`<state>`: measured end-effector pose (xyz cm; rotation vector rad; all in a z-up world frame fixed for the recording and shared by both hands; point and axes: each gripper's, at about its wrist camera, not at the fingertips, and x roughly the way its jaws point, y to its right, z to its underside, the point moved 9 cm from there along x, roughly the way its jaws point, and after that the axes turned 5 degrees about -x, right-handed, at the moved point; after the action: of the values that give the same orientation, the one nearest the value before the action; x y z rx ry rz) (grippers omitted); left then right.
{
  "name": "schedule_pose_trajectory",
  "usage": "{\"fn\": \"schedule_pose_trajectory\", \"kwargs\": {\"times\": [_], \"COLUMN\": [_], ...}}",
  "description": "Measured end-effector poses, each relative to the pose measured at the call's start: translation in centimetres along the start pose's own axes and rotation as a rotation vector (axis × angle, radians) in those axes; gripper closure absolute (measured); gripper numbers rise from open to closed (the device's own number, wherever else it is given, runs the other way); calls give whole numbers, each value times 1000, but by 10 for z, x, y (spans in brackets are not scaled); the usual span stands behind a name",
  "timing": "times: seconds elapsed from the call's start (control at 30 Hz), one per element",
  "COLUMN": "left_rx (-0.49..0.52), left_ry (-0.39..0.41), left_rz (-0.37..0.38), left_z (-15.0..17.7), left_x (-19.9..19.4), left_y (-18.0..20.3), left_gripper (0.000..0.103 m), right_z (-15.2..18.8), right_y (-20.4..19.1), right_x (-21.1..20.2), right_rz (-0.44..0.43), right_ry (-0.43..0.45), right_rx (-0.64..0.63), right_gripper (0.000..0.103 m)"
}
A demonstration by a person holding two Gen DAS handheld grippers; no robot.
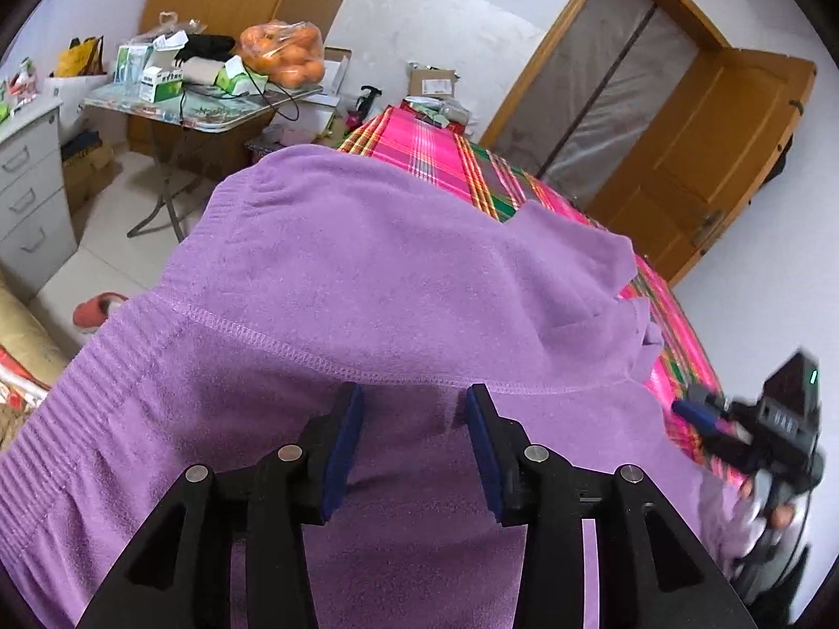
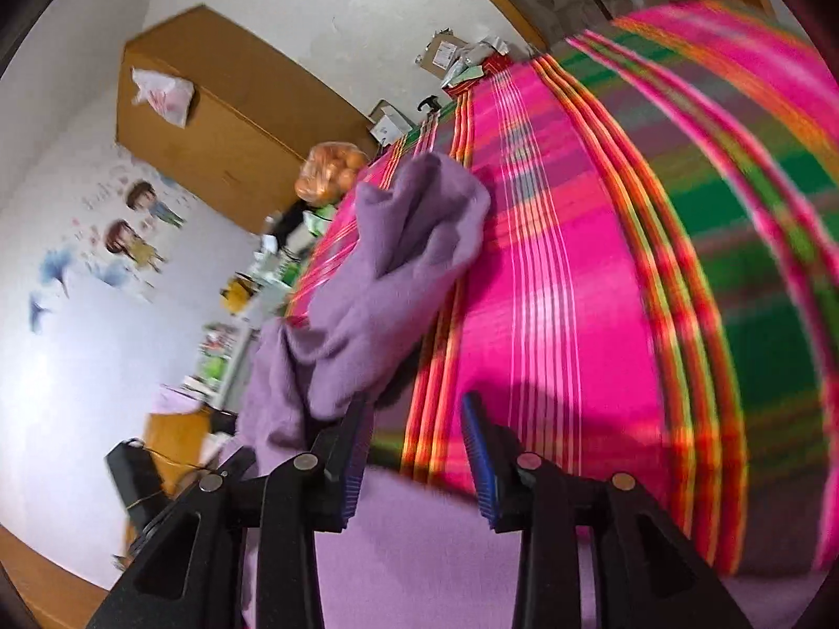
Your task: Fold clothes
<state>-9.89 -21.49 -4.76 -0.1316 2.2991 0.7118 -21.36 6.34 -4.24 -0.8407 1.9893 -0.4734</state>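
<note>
- purple fleece garment [image 1: 367,272] spread over the pink plaid bedcover [image 1: 419,141], filling the centre and lower half of the left wrist view; a folded-over layer with a stitched hem crossing the middle of the frame, a ribbed cuff or waistband at lower left.
- left gripper [image 1: 414,409] with jaws apart, blue pads poised just at the stitched hem; no cloth pinched between them, fleece only lying beneath.
- right gripper [image 2: 414,419] also with jaws apart and holding nothing; bedcover and a strip of fleece showing in the gap; a bunched sleeve or corner lying left of centre in that view, reaching toward the upper middle.
- same right gripper seen blurred at lower right of the left wrist view, beside the garment's edge.
- likely step: taking hold of the folded edge for the next fold or smoothing.
- best done by sliding the lower pad under the hem so both layers get caught, then closing fully before lifting.
- worth matching the right grip at the same edge, level with the left, to keep the fold line straight.
- better to flatten the bunched part first; otherwise a lump stays trapped inside the fold.
</note>
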Motion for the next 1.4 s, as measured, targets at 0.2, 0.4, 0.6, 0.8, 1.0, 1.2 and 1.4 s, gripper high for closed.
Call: {"fn": "schedule_pose_trajectory", "kwargs": {"times": [0.2, 0.4, 0.6, 0.8, 1.0, 1.2, 1.4], "left_rx": [41, 32, 11, 0, -7, -12, -10], "left_ry": [-3, -2, -1, 1, 2, 3, 2], "left_rz": [-49, -38, -14, -4, 4, 9, 6], "left_z": [2, 2, 1, 1, 0, 0, -1], "left_x": [2, 2, 1, 1, 0, 0, -1], "left_y": [2, 1, -1, -1, -1, -1, -1], "left_gripper": [60, 60, 60, 60, 60, 60, 60], "right_z": [-50, -62, -44, 33, 57, -31, -73], "right_y": [22, 24, -21, -60, -33, -34, -15], "right_x": [38, 64, 4, -55, -70, -68, 14], "right_rz": [87, 109, 67, -22, 68, 165, 226], "right_ry": [-49, -105, -7, -48, -128, 0, -147], "right_rx": [69, 22, -134, -210, -251, -456, -528], "right_gripper": [64, 98, 96, 98, 94, 57, 56]}}
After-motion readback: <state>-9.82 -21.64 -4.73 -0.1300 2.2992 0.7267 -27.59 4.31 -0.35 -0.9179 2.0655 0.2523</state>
